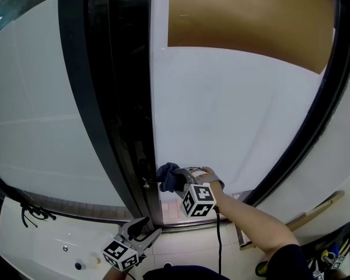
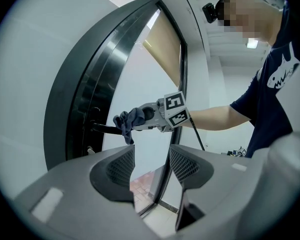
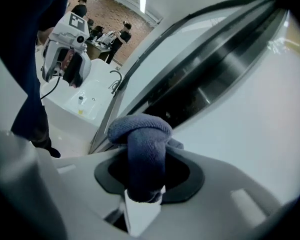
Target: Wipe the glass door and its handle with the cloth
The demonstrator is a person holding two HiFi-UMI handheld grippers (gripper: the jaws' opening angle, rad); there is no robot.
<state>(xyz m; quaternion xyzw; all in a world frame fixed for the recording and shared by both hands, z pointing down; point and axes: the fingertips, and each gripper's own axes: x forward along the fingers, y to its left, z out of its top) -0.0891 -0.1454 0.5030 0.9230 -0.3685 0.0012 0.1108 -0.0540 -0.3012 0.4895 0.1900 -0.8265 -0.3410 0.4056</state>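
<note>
The right claw (image 1: 178, 181) clenches the dark blue cloth (image 1: 167, 175), pressed to the black handle (image 2: 104, 129) at the edge of the glass door (image 1: 233, 109). The left claw (image 1: 150, 226) hangs low, spread apart, empty.

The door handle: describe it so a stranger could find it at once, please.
Find the big white glass door and the dark frame at its left edge. Low on that frame is the handle: the only black bar that sticks out, with the blue cloth in the right gripper at its tip.
</note>
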